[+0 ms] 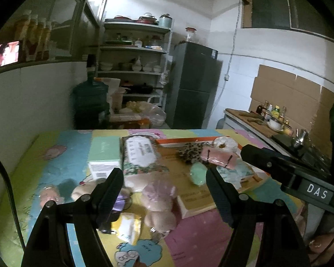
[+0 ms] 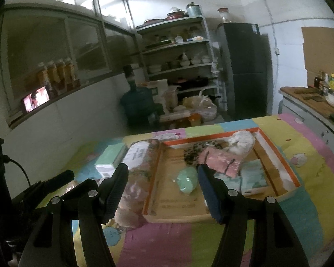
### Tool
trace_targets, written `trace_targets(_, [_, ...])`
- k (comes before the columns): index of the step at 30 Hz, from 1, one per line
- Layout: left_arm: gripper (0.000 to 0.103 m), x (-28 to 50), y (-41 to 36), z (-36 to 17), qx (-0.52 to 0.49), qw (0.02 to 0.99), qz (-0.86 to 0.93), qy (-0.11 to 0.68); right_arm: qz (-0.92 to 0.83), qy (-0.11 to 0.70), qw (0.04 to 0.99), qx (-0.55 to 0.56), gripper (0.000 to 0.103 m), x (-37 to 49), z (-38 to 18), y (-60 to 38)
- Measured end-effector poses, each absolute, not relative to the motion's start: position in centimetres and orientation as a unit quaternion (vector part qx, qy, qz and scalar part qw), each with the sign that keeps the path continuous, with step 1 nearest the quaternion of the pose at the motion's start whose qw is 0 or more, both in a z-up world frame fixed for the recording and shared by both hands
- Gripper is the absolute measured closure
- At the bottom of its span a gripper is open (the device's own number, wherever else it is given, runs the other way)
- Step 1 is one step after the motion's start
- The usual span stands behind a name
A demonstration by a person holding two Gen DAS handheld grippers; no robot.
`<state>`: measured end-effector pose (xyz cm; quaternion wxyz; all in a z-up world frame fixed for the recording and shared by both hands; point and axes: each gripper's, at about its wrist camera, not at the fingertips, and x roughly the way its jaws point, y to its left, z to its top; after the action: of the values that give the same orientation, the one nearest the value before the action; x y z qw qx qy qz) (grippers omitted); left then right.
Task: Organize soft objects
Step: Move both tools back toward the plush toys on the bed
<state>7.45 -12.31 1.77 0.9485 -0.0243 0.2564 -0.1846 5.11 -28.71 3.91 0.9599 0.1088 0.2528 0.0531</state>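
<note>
A shallow cardboard tray with an orange rim [image 2: 276, 153] lies on the table. In it are a mint green soft oval [image 2: 186, 182], a pink pouch [image 2: 220, 160], a leopard-print piece [image 2: 196, 153], a white fluffy ring [image 2: 242, 142] and a teal packet [image 2: 253, 175]. Left of the tray lie beige and pink plush pieces [image 1: 158, 195], a purple mask [image 1: 120, 202] and a yellow packet [image 1: 129, 224]. My left gripper [image 1: 163, 175] hovers open above the plush pieces, holding nothing. My right gripper [image 2: 162, 171] hangs open over the tray's near left part, also holding nothing.
A floral tissue pack [image 1: 140, 153] and a mint box [image 1: 103, 158] lie behind the plush pieces on the colourful mat [image 1: 55, 166]. Beyond the table stand a water jug [image 1: 90, 102], shelves of dishes [image 1: 133, 51] and a dark fridge [image 1: 193, 84]. A counter [image 1: 256, 122] runs along the right.
</note>
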Motion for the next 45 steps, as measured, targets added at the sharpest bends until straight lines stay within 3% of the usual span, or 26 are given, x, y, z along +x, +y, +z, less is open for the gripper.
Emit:
trace_targets(19, [0.027, 6.7, -6.3, 0.6, -0.038, 0.958, -0.116, 0.26, 0.098, 0.264, 0.955, 0.097, 0.036, 5.5, 3.0, -24.2])
trace_targets(23, [0.027, 6.8, -4.7, 0.2, -0.045, 0.959, -0.099, 0.262, 0.101, 0.266, 0.954, 0.093, 0.03, 5.7, 2.8, -23.4])
trace_targets(45, [0.027, 8.3, 3.7, -2.8, -0.075, 0.956, -0.028, 0.282, 0.152, 0.308, 0.937, 0.062, 0.03, 8.5, 0.3, -18.5])
